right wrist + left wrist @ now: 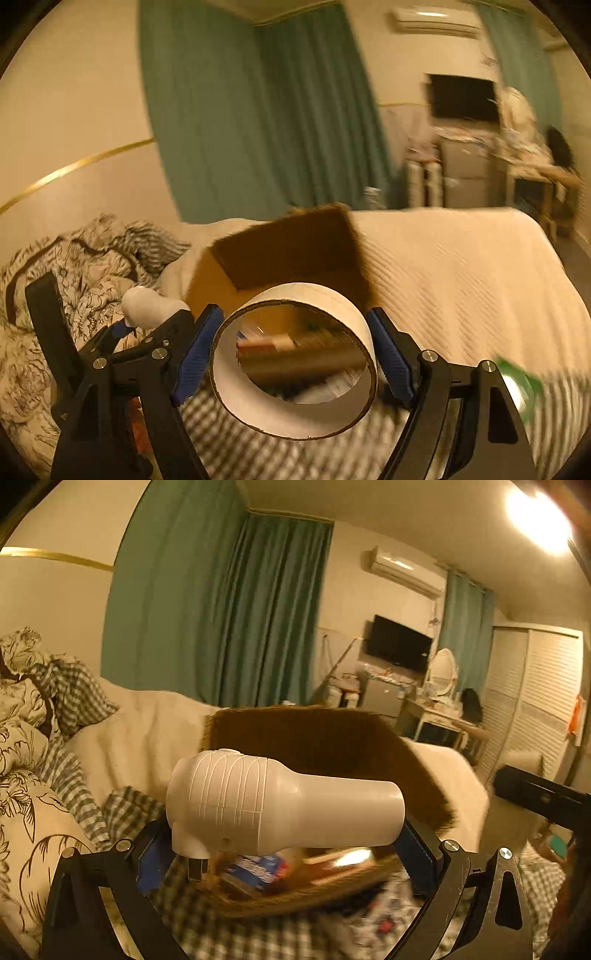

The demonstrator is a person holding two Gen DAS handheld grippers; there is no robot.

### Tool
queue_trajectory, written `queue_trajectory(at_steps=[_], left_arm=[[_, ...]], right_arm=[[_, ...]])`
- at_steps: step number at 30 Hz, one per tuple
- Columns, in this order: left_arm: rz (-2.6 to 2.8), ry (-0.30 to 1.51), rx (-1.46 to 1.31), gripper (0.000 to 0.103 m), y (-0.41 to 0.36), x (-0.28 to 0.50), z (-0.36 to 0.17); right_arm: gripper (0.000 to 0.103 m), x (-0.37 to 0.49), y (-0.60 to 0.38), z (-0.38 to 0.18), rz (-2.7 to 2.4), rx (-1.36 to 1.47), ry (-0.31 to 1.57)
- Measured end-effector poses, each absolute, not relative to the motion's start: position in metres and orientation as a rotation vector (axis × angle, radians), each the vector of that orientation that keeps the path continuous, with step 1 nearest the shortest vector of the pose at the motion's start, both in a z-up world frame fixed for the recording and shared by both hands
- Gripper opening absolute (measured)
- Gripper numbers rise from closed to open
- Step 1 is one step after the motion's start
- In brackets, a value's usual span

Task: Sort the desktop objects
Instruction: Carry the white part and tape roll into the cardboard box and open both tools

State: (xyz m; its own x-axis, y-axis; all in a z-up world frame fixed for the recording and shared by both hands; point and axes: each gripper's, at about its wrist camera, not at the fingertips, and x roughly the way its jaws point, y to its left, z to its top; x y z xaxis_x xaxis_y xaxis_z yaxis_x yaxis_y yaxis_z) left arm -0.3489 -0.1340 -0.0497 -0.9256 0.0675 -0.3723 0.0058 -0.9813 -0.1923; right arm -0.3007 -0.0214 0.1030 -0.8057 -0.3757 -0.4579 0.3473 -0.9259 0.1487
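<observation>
My left gripper [284, 843] is shut on a white hair dryer [273, 805] held crosswise, nozzle to the right, just above the near rim of an open cardboard box [314, 746]. My right gripper [295, 354] is shut on a white tape roll [295, 417], its hole facing the camera, in front of the same cardboard box [288, 254]. The left gripper with the white hair dryer [147, 306] shows at the left of the right wrist view. Blurred packets [258, 875] lie inside the box.
The box sits on a bed with a cream blanket [461, 280] and checked sheet [229, 934]. Floral and checked bedding [33, 738] is piled to the left. A green object [524, 387] lies at the right. Green curtains [229, 609] hang behind.
</observation>
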Motion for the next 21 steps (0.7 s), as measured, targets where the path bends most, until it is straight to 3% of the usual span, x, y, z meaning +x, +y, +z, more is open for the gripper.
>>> queue_trajectory(at_steps=[4,8,12,14,16,21], left_arm=[[2.998,-0.392,-0.598,0.102,-0.139,-0.361,-0.069],[3.015,-0.235,-0.566,0.102,-0.125,-0.37,-0.074],[2.933,-0.248,-0.648,0.102,-0.126,-0.382,-0.092],[2.942,-0.249,-0.685,0.103,-0.127,-0.386,-0.096],[2.982,-0.204,-0.692,0.103,-0.124,-0.387,-0.098],[3.034,0.007,-0.777,0.103,-0.102,-0.39,-0.104]], right_arm=[[0.079,-0.334,-0.038,0.084,-2.661,0.709,-0.148],[0.079,-0.365,-0.038,0.072,-2.67,0.709,-0.244],[0.08,-0.387,-0.044,0.06,-2.704,0.714,-0.209],[0.086,-0.39,-0.046,0.054,-2.74,0.707,-0.194],[0.102,-0.388,-0.041,0.051,-2.791,0.716,-0.21],[0.102,-0.361,-0.033,0.064,-2.816,0.689,-0.18]])
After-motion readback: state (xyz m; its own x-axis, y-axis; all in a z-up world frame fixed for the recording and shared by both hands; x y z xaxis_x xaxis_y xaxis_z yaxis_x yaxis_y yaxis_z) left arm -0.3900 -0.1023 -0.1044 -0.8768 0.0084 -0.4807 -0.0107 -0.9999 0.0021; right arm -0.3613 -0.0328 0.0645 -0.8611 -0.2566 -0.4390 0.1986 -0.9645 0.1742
